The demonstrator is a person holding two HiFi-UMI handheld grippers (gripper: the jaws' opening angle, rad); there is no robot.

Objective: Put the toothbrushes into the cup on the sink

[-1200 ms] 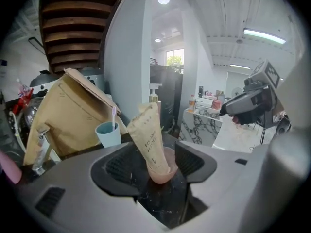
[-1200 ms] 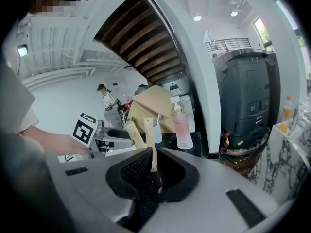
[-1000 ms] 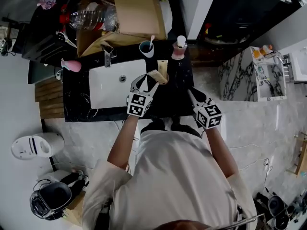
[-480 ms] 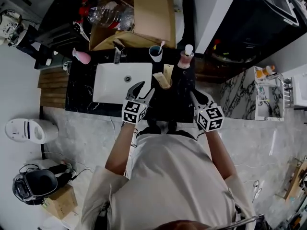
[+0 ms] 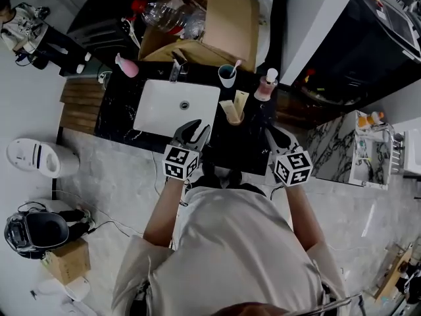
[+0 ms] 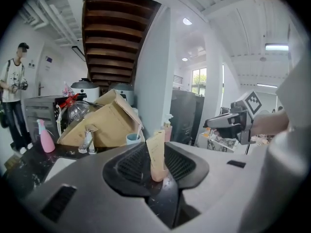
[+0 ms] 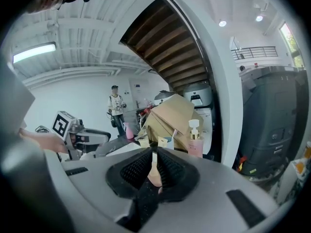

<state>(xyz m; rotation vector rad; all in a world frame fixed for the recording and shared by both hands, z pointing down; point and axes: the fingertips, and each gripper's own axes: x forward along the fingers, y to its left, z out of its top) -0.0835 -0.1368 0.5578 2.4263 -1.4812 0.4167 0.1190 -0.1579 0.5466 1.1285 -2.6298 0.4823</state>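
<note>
The sink (image 5: 154,114) is white, the counter (image 5: 231,147) black, the cup (image 5: 227,77) pale blue, the pump bottle (image 5: 265,89) pink.

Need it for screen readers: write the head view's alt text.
From above, a person holds two claws at a black counter; the left claw, empty, has just been closing, the right claw is shut. Beyond are a white sink and a cup holding a toothbrush.

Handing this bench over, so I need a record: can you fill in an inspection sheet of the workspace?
surface: black counter, white sink set in it
job's things: cup at the sink's far right corner, one toothbrush in it; no other toothbrush seen
clutter: two upright tubes, pump bottle, pink bottle, cardboard box
grippers: left gripper open, jaws just been closing, nothing between; right gripper shut, empty
cables: thin cable on floor
surroundings: person standing beyond counter; white appliance on floor
</note>
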